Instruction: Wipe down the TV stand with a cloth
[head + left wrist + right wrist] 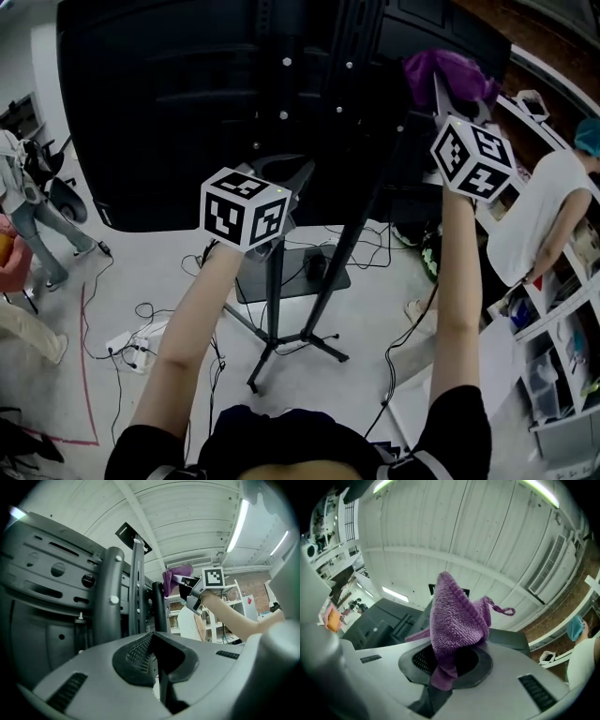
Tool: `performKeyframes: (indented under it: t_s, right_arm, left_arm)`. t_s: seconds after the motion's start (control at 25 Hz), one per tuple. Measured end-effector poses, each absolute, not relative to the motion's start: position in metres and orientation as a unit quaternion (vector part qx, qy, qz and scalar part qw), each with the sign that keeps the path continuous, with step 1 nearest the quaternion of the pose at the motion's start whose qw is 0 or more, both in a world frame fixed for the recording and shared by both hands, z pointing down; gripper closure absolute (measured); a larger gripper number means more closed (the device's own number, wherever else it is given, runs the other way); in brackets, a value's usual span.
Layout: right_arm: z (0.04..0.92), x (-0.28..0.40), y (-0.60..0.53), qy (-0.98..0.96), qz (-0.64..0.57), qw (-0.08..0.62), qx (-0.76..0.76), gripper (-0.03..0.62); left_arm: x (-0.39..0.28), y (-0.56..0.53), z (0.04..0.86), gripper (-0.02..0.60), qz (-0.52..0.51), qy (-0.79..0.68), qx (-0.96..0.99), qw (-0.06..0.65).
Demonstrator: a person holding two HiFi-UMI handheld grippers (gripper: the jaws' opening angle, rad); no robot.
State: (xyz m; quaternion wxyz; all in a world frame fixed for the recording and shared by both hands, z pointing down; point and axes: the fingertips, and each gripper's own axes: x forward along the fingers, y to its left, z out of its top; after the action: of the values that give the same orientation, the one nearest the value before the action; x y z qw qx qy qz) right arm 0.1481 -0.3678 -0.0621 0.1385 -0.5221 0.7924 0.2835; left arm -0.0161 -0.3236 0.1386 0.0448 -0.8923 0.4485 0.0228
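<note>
In the head view the black TV back (159, 112) hangs on a dark stand column (352, 141) with splayed legs (281, 347). My right gripper (441, 98) is raised at the TV's upper right edge, shut on a purple cloth (450, 73). The right gripper view shows that cloth (457, 620) bunched upright between the jaws of my right gripper (450, 660). My left gripper (281, 176) sits lower, close to the stand column. In the left gripper view, my left gripper (157, 653) is shut with nothing in it, facing the mount rails (137, 588); the cloth (177, 575) shows beyond them.
A small dark shelf (251, 281) sits low on the stand. Cables and a power strip (131, 345) lie on the floor at left. A person in a white shirt (548, 220) bends by white shelving (562, 328) on the right. Other people (28, 220) stand far left.
</note>
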Motion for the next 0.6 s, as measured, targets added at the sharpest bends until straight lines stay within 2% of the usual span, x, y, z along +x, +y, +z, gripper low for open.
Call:
performKeyframes:
  t_s: [0.36,0.6]
  right_arm:
    - [-0.053,-0.040,-0.302,0.863,0.276,0.160,-0.393,0.525]
    - [-0.025,-0.169,-0.273,0.892,0.265,0.146,-0.335,0.525]
  left_arm:
    - [-0.142,-0.288,0.148,0.575,0.026,0.500,-0.865,0.033]
    - [-0.228,-0.266,0.155,0.575,0.025,0.533,-0.845,0.029]
